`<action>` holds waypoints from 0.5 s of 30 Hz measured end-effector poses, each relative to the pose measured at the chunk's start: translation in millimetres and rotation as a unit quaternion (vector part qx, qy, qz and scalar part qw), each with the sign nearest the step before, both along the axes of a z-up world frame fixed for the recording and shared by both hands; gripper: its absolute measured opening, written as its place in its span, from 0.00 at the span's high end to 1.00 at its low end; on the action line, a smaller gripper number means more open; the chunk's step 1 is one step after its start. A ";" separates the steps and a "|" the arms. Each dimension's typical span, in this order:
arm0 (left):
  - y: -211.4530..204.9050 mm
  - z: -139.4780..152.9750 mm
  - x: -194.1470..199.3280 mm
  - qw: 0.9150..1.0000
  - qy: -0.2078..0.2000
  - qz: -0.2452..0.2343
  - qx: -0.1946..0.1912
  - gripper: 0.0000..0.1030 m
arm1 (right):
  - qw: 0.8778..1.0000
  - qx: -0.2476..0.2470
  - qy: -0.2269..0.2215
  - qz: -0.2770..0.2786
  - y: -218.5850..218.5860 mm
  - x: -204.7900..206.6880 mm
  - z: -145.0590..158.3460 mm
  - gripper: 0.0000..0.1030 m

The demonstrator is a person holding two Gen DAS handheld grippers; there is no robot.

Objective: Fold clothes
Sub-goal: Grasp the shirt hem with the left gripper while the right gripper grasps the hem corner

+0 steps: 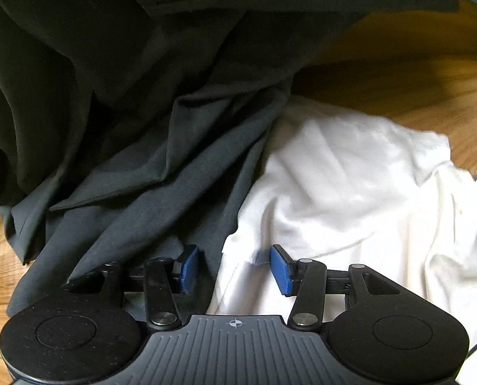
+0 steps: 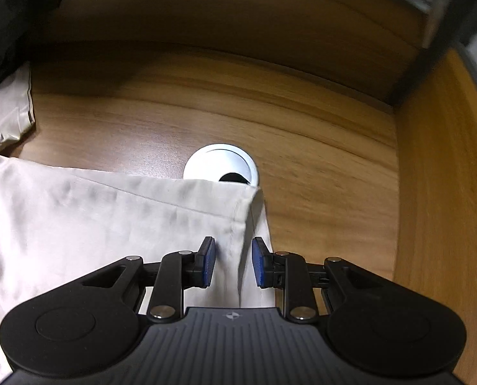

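Observation:
In the left wrist view a crumpled dark grey garment lies against a rumpled white garment on the wooden table. My left gripper is open, low over the seam where the two garments meet, with cloth between its blue pads but not clamped. In the right wrist view a beige garment lies flat, its hemmed corner pointing right. My right gripper is open, its pads on either side of a raised fold near that corner.
A round white cable grommet sits in the table just beyond the beige corner. A wooden side panel rises at the right, a back panel behind. Dark fabric hangs at top left.

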State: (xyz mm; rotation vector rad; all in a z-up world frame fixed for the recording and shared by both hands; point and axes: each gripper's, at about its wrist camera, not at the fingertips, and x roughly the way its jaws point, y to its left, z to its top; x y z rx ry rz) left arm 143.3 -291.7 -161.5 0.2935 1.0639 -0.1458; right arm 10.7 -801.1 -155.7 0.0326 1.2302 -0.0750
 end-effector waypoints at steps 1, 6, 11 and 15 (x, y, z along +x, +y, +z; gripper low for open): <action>0.7 0.4 0.5 1.000 -0.001 0.002 -0.004 0.52 | 1.000 0.005 -0.001 0.001 -0.9 3.4 -1.4 0.73; 4.3 10.3 -3.4 0.999 -0.031 0.022 -0.003 0.93 | 1.000 0.001 -0.003 0.011 -1.4 14.9 3.7 0.98; 17.5 28.7 -1.8 0.994 -0.073 0.075 -0.005 0.93 | 0.998 -0.050 -0.032 0.004 -8.2 24.9 20.4 0.98; 17.3 33.4 3.1 0.993 -0.086 0.080 0.004 0.93 | 0.996 -0.074 -0.041 0.010 -13.3 40.7 24.2 0.98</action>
